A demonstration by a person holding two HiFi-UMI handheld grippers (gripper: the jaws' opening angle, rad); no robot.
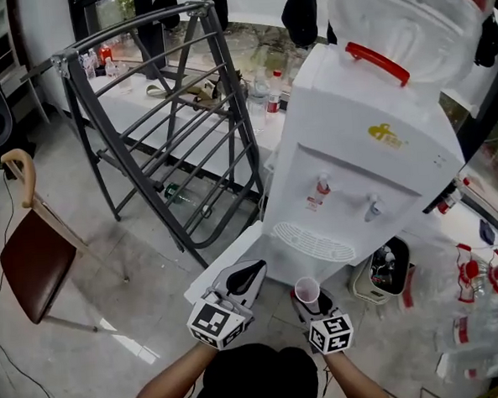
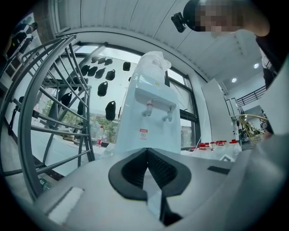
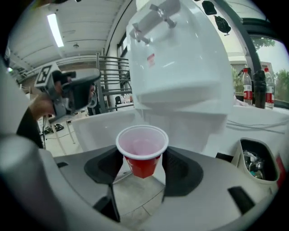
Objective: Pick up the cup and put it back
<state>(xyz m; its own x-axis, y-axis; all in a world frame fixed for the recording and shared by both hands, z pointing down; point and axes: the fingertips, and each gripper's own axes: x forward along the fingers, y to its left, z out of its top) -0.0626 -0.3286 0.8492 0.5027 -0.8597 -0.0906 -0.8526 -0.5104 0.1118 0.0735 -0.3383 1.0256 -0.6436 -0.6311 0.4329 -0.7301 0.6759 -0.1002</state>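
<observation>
Head view: right gripper point(image 1: 313, 303) is clamped on the cup point(image 1: 307, 290), a small red one, white inside. The cup is upright and off the floor point(image 1: 114, 328), just in front of the water dispenser point(image 1: 357, 170), below its taps and near the drip grille. Left gripper point(image 1: 247, 278) hangs just beside it, carrying nothing. Risk: the cup sits close to the dispenser front, so a careless swing on the way down could knock its rim. The spot it goes back to can't be told from here.

Left gripper view: jaws closed pad to pad, nothing between them. It points level at the dispenser, with the metal rack point(image 2: 45, 113) on the left. Risk is low unless it drifts into the right gripper's path.

Right gripper view: pads press the red wall from both sides under the rim, floor tiles showing below. The cup looks empty. Risks: the thin tapered wall may buckle or squirt upward if squeezed harder, and releasing it tilted would likely tip it over.

Surface and room: pale tiled floor, a chair point(image 1: 33, 249) at left, bottles point(image 1: 483, 306) at right, a small bin point(image 3: 253, 158), windows behind.
</observation>
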